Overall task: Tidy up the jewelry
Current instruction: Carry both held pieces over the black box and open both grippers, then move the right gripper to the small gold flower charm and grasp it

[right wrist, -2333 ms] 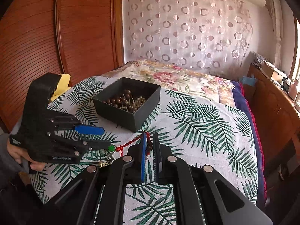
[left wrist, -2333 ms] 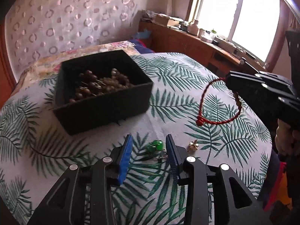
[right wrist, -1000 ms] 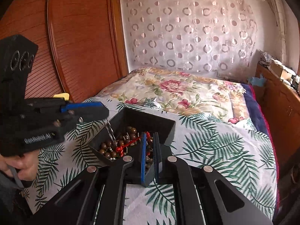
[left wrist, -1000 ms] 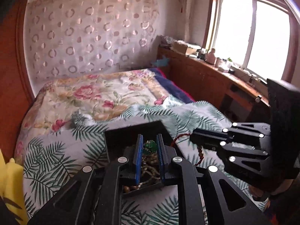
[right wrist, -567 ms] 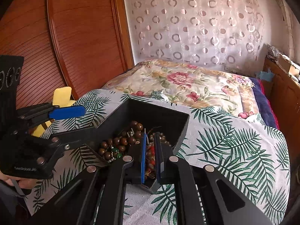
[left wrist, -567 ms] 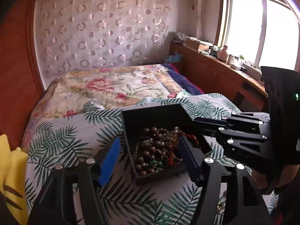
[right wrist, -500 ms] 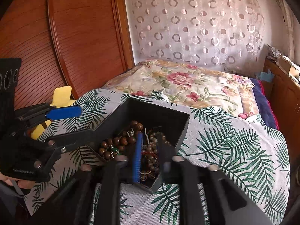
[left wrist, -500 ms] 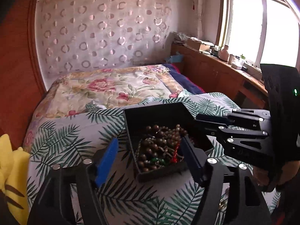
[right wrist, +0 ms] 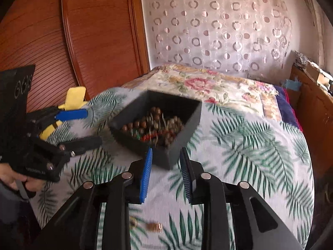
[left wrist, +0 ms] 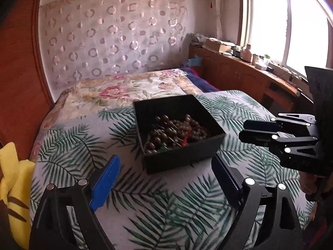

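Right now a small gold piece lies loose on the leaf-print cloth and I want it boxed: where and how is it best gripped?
Probably pinch the small gold piece across its narrow width, coming straight down from above: it lies flat and low on the cloth, offering no tall side. It is blurred, so its exact shape is unclear.

Both grippers are matte black plastic frames with round silver screws behind blue ribbed fingers (right wrist: pixel 145 174); a possibly grey sleeve (right wrist: pixel 8 206) shows, blurred.
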`<state>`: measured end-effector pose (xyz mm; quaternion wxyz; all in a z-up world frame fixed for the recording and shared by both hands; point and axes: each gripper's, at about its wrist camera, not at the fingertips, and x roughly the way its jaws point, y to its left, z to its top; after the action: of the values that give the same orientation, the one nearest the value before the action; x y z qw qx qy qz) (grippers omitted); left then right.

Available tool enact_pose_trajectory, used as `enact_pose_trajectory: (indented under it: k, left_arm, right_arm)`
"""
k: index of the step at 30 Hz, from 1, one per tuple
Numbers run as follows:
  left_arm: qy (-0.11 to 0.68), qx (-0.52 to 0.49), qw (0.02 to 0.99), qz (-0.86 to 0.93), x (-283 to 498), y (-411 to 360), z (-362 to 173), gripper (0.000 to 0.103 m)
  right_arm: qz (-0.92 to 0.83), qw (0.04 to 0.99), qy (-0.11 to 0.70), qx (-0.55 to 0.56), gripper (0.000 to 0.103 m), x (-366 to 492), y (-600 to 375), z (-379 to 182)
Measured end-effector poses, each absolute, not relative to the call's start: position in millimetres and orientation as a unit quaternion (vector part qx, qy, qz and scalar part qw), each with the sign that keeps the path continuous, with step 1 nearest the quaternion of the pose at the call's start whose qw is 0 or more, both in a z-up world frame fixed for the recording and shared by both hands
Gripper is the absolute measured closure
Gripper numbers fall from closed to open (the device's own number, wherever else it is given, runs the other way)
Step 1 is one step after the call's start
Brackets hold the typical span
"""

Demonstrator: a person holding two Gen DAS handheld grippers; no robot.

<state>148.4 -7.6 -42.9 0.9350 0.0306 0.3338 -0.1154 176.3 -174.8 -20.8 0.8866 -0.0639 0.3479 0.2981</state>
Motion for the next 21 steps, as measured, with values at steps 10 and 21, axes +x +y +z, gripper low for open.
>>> enact_pose_trajectory:
  k: [10, 21]
  left_arm:
    - [0.354, 0.039, 0.924, -0.137, 126.9, -25.4, -64.6, 0.012]
    - [0.372, 0.033, 0.917, -0.14, 119.1, -27.5, -80.2, 0.012]
  right_arm:
    - [0.291, 0.874, 0.383, -0.077, 0.073, 141.2, -197.7, -51.4]
    - [0.293, 0.86, 0.405, -0.101, 0.073, 124.7, -197.3, -66.7]
